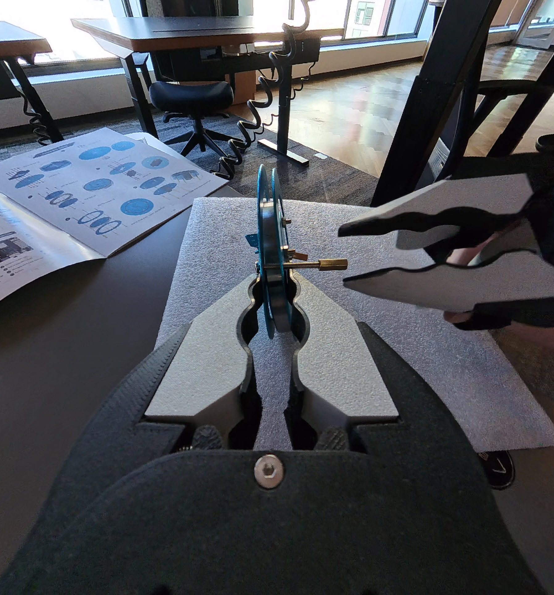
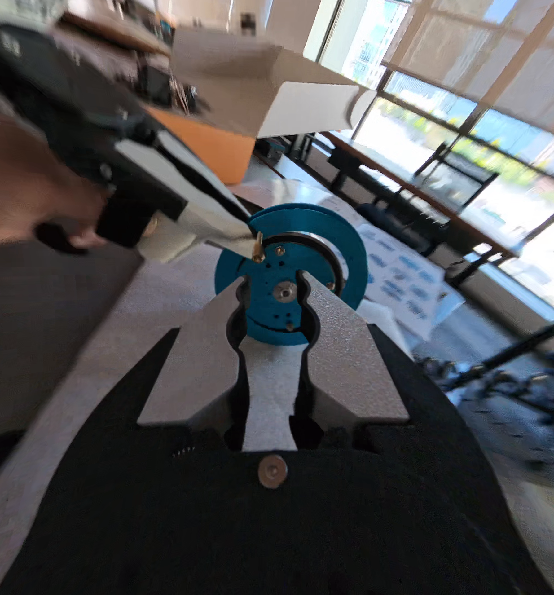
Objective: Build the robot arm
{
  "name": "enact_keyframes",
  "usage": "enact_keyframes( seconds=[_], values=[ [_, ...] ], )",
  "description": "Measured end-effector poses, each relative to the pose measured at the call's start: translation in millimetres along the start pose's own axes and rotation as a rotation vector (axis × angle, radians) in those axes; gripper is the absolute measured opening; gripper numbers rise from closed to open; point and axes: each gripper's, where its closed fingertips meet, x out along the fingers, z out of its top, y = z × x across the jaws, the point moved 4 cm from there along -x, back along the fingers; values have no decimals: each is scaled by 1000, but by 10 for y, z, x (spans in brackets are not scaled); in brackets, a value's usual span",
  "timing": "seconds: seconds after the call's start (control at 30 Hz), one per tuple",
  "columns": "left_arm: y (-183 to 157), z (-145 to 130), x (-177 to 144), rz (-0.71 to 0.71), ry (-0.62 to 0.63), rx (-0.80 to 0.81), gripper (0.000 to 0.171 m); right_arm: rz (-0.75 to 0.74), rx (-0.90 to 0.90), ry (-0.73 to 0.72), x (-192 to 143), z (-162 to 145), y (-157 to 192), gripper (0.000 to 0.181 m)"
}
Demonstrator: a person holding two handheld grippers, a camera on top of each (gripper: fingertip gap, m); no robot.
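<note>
Left gripper [image 1: 274,283]: we clamp the blue disc stack [image 1: 271,244] upright over the foam sheet [image 1: 398,354].
Right gripper [image 1: 341,256]: parted around its brass post [image 1: 320,264].

Two grippers [image 1: 274,280] [image 1: 341,256] – one blue disc assembly [image 1: 271,257], one brass standoff [image 1: 332,264], one foam sheet [image 1: 398,354], one open booklet [image 1: 85,193].
</note>
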Motion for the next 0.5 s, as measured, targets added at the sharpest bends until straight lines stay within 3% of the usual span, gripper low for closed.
enact_keyframes(
  seconds=[0.1,0.37,0.43,0.5],
  values=[
    [-1,1,2,1,-1,1,13,-36,-231,56,58,32,96,22],
    [7,-3,0,1,-1,-7,12,-45,-140,33,96,138,120,4],
    [11,-3,0,1,-1,-12,13,-32,15,42,100,135,105,4],
    [10,-4,0,3,-1,-11,12,1,338,32,101,122,97,4]
  ],
)
